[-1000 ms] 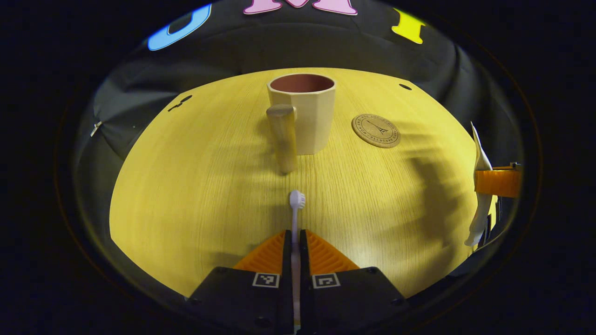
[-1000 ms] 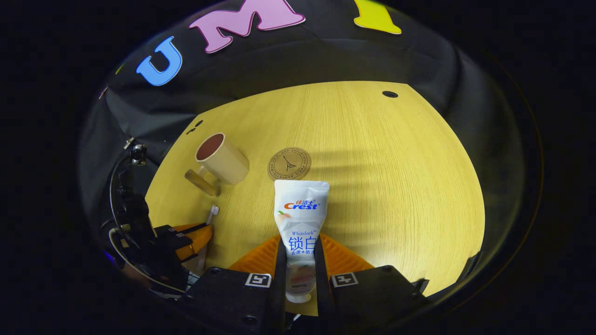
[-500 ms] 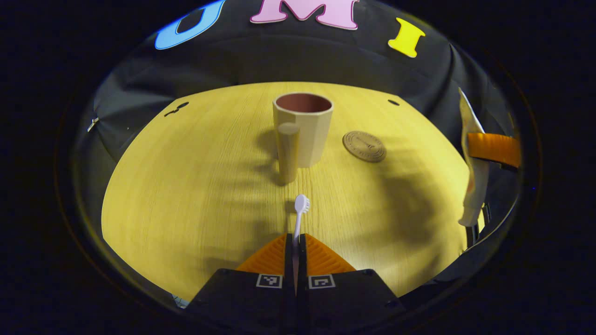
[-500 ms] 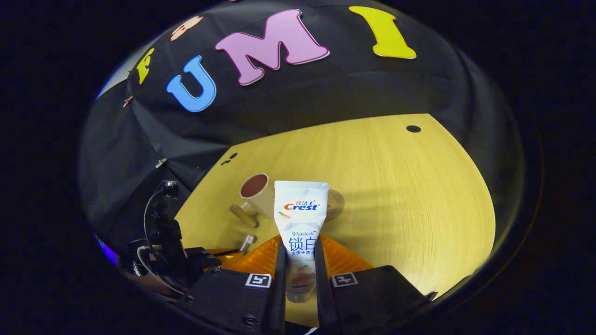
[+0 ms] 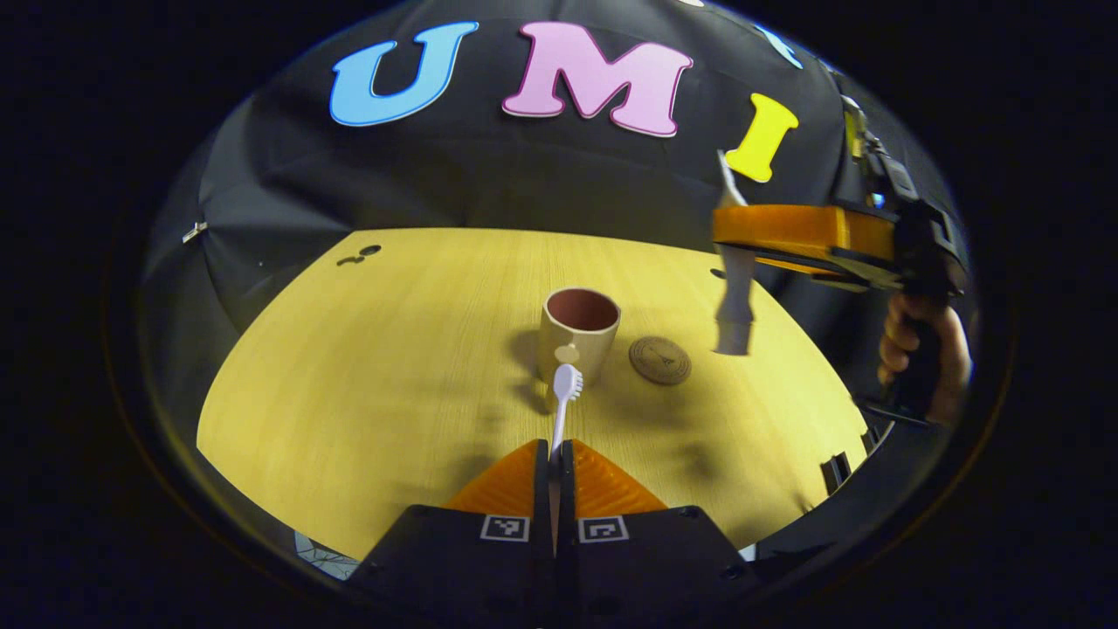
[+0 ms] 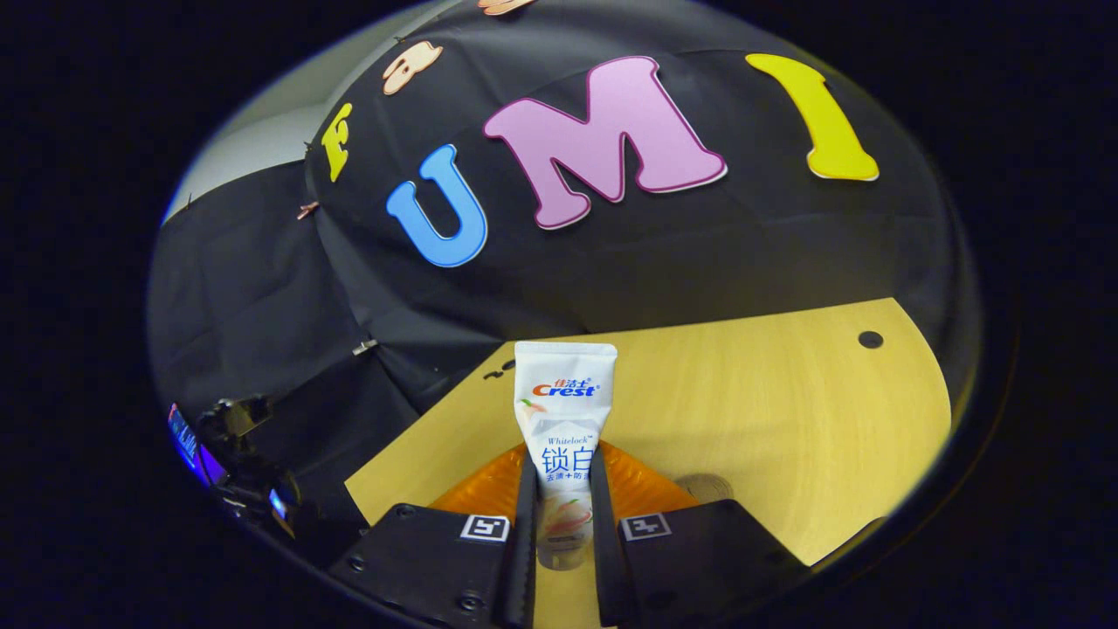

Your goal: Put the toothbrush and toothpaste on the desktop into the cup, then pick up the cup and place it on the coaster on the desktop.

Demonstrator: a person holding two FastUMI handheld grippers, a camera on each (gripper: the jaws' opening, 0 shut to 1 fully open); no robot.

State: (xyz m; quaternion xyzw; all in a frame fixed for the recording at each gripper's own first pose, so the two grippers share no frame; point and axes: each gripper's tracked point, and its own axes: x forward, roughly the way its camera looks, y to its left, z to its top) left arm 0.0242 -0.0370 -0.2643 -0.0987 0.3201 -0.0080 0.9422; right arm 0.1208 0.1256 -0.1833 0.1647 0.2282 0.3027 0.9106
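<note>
Both hand-held grippers are carrying something as I am watching. My left gripper [image 5: 554, 447] is hanging above the near part of the desktop [image 5: 367, 367], its fingers pinched tight on the handle of the toothbrush [image 5: 562, 400], which is sticking straight out ahead with its white bristled head pointing toward the cup [image 5: 578, 330]. My right gripper [image 6: 563, 489] is sitting higher and is tilting up toward the booth wall, its two fingers pressing on the lower body of the toothpaste [image 6: 563, 411]; the white tube is standing up between them with its flat crimped end on top and its cap end down in the gap. From the left gripper view I am also seeing that right gripper [image 5: 742, 240] off to the right, raised well above the table, with a hand [image 5: 926, 349] wrapping its grip and the tube hanging below the fingers (edge-on from here, so it is looking thin). That cup, beige outside and reddish-brown inside, is standing upright near the middle of the desktop with its handle facing my left gripper. Just beside it, to its right and apart from it, the round brown coaster [image 5: 659, 360] is lying flat.
</note>
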